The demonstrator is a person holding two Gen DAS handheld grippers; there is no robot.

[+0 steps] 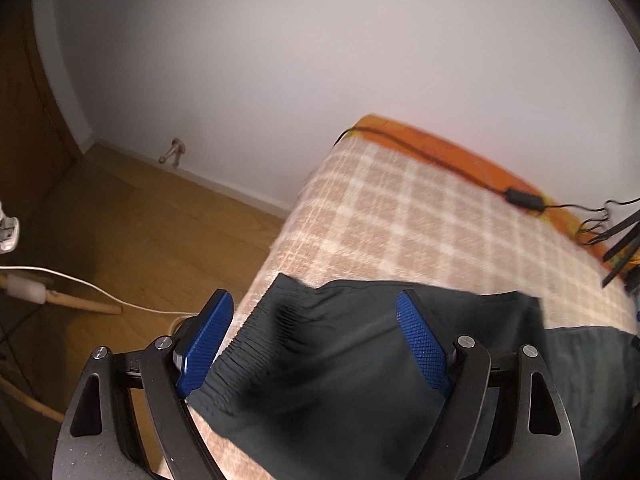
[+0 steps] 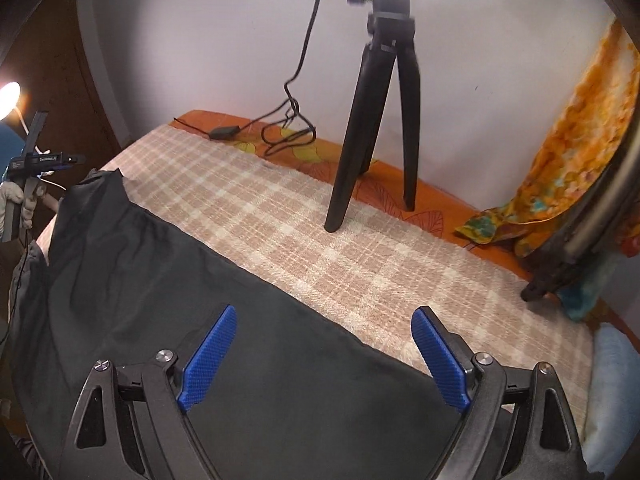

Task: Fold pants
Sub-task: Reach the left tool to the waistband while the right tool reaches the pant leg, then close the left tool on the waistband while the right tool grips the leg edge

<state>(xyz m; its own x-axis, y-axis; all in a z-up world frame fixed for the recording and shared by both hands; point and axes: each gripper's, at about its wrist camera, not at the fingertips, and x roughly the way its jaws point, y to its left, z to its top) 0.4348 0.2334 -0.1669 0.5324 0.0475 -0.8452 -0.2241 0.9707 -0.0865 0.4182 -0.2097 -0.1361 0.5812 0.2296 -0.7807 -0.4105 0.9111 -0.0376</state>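
My left gripper (image 1: pixel 314 338) hangs over the near left end of the dark grey fabric pants (image 1: pixel 340 376), its blue ridged fingers (image 1: pixel 206 344) spread wide with nothing between them; the gathered elastic waistband (image 1: pixel 256 344) lies just under it, at the left edge of the bed. My right gripper (image 2: pixel 324 354) is likewise spread wide and pinching nothing, poised above the pants (image 2: pixel 200 320) where their far edge meets the beige-and-cream checked blanket (image 2: pixel 320 240).

The pants lie flat on that blanket (image 1: pixel 420 216), long axis running left to right along the near side of the bed, waistband end to the left. At far left in the right wrist view I can see the left gripper's black body (image 2: pixel 28 176) held in a gloved hand (image 2: pixel 18 200).

Farther back, a black tripod (image 2: pixel 380 120) stands with its feet on the blanket and on the orange leaf-print sheet (image 2: pixel 432 208), well apart from the pants. A black cable with an inline box (image 2: pixel 224 133) trails along the sheet by the white wall (image 1: pixel 280 60). To the far right an orange patterned cloth (image 2: pixel 568 140) drapes down, with a second dark stand (image 2: pixel 560 272) beside it and a pale blue cushion (image 2: pixel 612 392) nearer. Left of the bed are a wooden floor (image 1: pixel 140 232) and a white cord (image 1: pixel 100 292).
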